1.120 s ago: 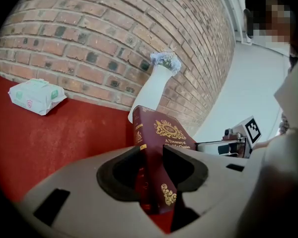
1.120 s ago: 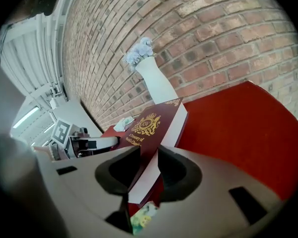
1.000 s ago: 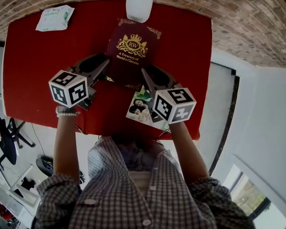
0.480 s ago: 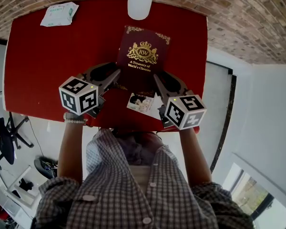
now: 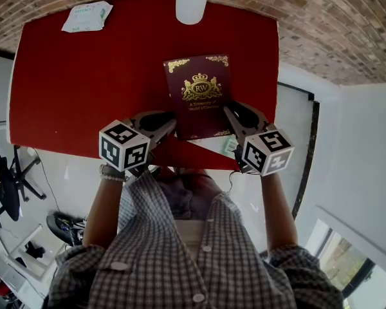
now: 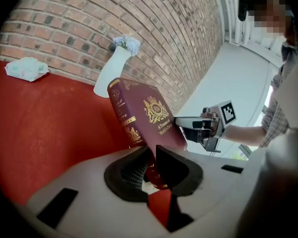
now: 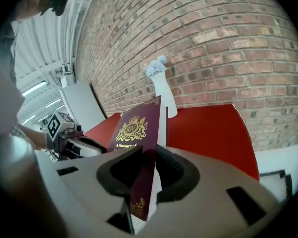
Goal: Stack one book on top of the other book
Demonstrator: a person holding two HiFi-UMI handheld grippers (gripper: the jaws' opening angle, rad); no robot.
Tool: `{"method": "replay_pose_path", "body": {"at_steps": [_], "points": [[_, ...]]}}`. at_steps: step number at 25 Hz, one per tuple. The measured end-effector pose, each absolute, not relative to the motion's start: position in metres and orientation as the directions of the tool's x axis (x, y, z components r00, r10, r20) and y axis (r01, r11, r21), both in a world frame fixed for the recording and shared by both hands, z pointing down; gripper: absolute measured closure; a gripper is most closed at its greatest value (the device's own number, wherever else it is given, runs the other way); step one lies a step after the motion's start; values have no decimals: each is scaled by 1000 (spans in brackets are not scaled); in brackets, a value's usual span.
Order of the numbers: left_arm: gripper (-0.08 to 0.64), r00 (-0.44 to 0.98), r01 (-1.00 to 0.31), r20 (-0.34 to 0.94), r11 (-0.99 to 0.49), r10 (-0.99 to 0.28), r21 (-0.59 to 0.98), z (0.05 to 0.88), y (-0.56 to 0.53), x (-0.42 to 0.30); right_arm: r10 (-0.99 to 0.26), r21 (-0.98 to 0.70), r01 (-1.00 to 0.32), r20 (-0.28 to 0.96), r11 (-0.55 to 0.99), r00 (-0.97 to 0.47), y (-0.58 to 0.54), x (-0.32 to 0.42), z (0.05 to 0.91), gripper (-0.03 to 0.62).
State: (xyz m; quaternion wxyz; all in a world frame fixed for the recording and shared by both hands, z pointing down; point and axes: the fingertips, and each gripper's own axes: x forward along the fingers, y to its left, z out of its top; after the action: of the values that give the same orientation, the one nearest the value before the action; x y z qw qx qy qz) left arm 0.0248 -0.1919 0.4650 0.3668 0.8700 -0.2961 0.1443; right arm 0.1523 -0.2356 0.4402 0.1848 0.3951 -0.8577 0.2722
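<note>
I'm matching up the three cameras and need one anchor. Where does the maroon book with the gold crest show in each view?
Head view: maroon book just above centre, cover facing up.
Left gripper view: book at centre, tilted, spine to the left.
Right gripper view: book at centre, leaning, crest facing left.
Shared landmark: the white vase by the brick wall, beyond the book in all three views.
</note>
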Motion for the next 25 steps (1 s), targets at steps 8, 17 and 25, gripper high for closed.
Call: {"method": "replay_pose_path", "body": {"at_steps": [8,17,25], "points": [[531,855,-498,450,-649,-259,574,463,-156,58,-432,-292,-653,556,699,-710,-228,161,440,503],[551,924,-334,364,-719,-120,609,451,-148,122,-307,-341,-596,615,727,-726,-218,139,477,497],[551,905,-376,393,-742,-164,555,442,-165,100,-431,-205,-702,663,682,-612,-223,153,491,462]]}}
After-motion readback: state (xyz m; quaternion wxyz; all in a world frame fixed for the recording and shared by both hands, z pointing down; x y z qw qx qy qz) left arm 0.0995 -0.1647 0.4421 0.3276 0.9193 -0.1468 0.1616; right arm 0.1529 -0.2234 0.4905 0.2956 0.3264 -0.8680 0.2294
